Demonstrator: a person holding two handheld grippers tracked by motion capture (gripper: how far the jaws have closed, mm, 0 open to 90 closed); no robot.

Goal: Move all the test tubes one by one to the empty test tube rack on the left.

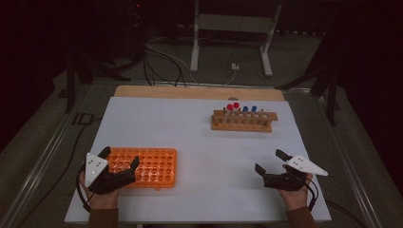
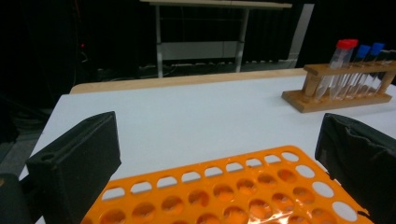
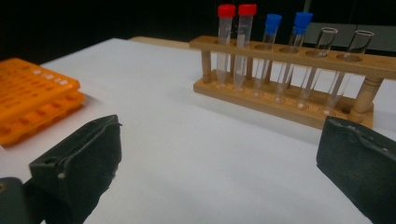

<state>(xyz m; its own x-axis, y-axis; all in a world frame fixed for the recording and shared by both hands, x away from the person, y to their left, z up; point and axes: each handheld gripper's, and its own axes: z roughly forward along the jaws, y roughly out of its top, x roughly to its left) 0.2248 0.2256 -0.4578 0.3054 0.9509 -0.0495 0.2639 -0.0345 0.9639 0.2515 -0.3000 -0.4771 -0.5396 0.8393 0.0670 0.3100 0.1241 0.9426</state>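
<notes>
Orange rack (image 1: 142,166): in the high view it lies flat on the white table (image 1: 190,142), near your left edge, every well looking empty.
High view, left hand-held gripper (image 1: 121,161): your jaws stand wide apart over the rack's near-left part, gripping nothing; whether they touch the rack you cannot tell.
High view, right hand-held gripper (image 1: 269,161): released as well, jaws spread above bare table, well apart from both racks.
High view, wooden rack (image 1: 243,120): it stands at the far right of the table, carrying the tubes upright.
Left gripper view, orange rack (image 2: 233,189): it sits between and just beyond your two black jaws, rows of empty holes facing up; nothing is pinched.
Left gripper view, wooden rack (image 2: 341,93): far off at the right, with a red-capped tube (image 2: 341,63) and blue-capped ones beside it.
Right gripper view, tubes: two red-capped tubes (image 3: 236,42), two blue-capped tubes (image 3: 282,51) and two uncapped tubes (image 3: 334,65) stand in the wooden rack (image 3: 299,60), ahead of your open jaws.
Right gripper view, orange rack (image 3: 32,100): at the left edge, apart from the tubes.
Progress: you seem to be at the very start; no tube has left the wooden rack, and all the moving into the orange rack looks still to do.
</notes>
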